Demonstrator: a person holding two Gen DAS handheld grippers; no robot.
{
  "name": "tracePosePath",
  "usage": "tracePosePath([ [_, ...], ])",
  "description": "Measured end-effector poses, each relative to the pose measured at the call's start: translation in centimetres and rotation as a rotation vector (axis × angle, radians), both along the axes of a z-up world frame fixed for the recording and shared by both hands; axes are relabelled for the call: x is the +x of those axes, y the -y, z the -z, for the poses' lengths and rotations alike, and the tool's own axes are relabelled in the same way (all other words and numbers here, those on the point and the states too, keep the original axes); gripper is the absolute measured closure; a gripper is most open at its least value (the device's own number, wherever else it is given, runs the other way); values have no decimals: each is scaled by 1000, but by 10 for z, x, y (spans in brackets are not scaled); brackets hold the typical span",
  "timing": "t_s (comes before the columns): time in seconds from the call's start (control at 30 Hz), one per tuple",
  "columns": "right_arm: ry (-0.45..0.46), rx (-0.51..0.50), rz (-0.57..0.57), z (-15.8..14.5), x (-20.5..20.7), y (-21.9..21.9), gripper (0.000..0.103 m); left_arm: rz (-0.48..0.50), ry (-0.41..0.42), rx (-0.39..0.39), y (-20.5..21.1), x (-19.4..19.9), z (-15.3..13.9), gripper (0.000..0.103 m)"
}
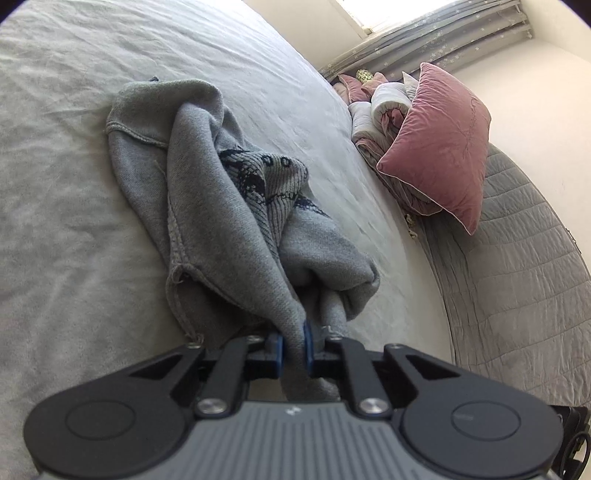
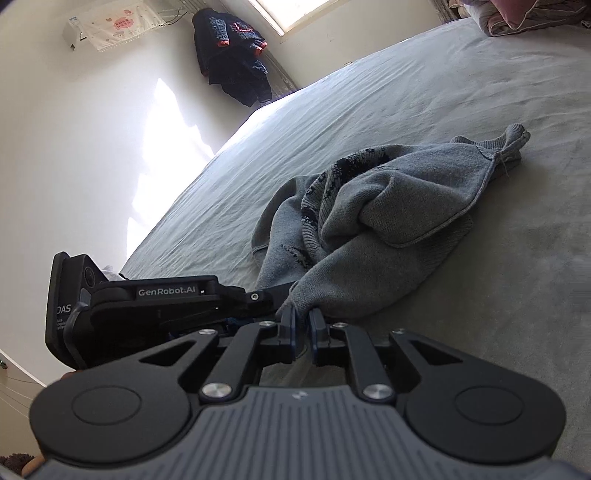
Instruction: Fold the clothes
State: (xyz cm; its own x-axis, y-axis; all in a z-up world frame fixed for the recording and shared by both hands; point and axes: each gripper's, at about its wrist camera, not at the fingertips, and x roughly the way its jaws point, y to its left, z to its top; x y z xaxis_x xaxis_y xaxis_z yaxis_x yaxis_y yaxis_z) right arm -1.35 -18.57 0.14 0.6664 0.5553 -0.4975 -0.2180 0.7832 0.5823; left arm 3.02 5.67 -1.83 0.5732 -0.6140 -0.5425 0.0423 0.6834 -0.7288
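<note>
A grey knitted sweater [image 1: 229, 206] with a dark pattern lies crumpled on the pale bed sheet [image 1: 74, 184]. My left gripper [image 1: 293, 347] is shut on a fold of its near edge, the cloth pinched between the blue pads. In the right wrist view the sweater [image 2: 369, 229] tapers to a corner that my left gripper [image 2: 273, 295] holds from the left. My right gripper [image 2: 302, 321] sits just in front of that corner. Its jaws stand a narrow gap apart, and the cloth ends at the tips without being pressed.
A pink pillow [image 1: 439, 147] and rolled bedding [image 1: 384, 107] sit at the head of the bed on a grey quilted cover [image 1: 517, 258]. Dark clothes [image 2: 232, 55] hang on the far wall near a covered air conditioner [image 2: 114, 26]. The bed sheet [image 2: 480, 295] spreads wide around the sweater.
</note>
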Motion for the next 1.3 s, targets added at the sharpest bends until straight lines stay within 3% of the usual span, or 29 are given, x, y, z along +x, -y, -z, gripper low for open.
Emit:
tracePosePath([
  [0.07,14,-13,57,1,2,9,63,-3,17,18,-2,0,-3,92],
  [0.1,20,-24,88,3,4,13,59,-2,18,24,-3,0,-3,92],
  [0.23,3,-35,169,13,14,20,57,12,3,32,-5,0,1,90],
  [0.27,-4,-35,183,16,17,20,57,18,-4,30,-4,-1,2,85],
  [0.3,-10,-35,196,19,20,21,57,23,-10,27,-3,-1,4,71],
  [0.37,-17,-37,220,21,18,22,54,43,-11,32,1,-2,6,57],
  [0.7,11,-39,264,20,28,17,52,122,-1,102,29,-5,13,58],
  [0.73,19,-44,268,19,28,17,52,121,2,107,30,-5,13,59],
  [0.8,34,-50,275,18,29,18,59,118,10,115,30,-5,12,72],
  [0.9,62,-67,300,16,29,20,78,114,32,134,27,-5,7,87],
  [0.97,81,-82,317,14,30,21,90,106,66,153,24,-7,1,91],
  [1.13,161,-139,345,1,29,24,93,67,206,211,10,-18,-24,94],
  [1.3,219,-151,374,-14,32,33,93,17,300,208,-9,-23,-44,95],
])
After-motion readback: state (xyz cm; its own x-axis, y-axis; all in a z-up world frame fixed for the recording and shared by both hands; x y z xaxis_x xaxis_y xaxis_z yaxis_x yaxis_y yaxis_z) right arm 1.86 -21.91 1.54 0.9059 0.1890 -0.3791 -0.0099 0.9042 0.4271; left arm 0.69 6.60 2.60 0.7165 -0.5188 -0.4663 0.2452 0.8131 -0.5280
